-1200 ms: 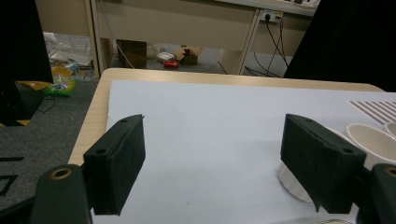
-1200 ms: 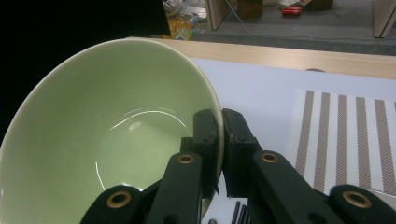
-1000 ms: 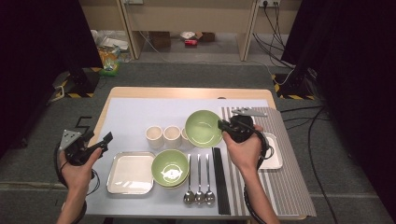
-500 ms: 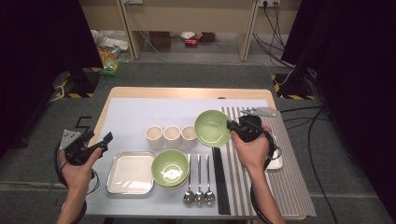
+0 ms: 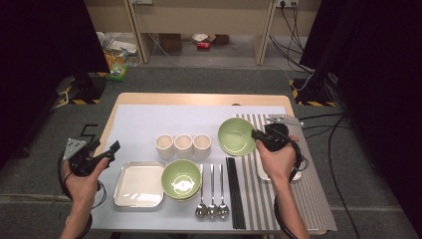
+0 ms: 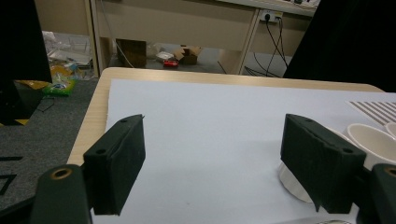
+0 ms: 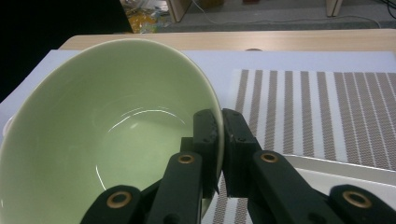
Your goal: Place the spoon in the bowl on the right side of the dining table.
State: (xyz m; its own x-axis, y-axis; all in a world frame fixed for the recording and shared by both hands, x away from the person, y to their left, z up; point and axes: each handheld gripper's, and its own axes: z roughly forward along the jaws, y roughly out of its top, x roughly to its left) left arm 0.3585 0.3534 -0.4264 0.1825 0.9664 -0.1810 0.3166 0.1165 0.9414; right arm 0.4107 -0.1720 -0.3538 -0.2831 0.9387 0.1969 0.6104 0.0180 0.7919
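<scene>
Right gripper view: green bowl [image 7: 107,135] rim clamped between jaws.

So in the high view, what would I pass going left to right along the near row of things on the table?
Square white tray → stacked green bowl → three spoons → black chopsticks.
</scene>
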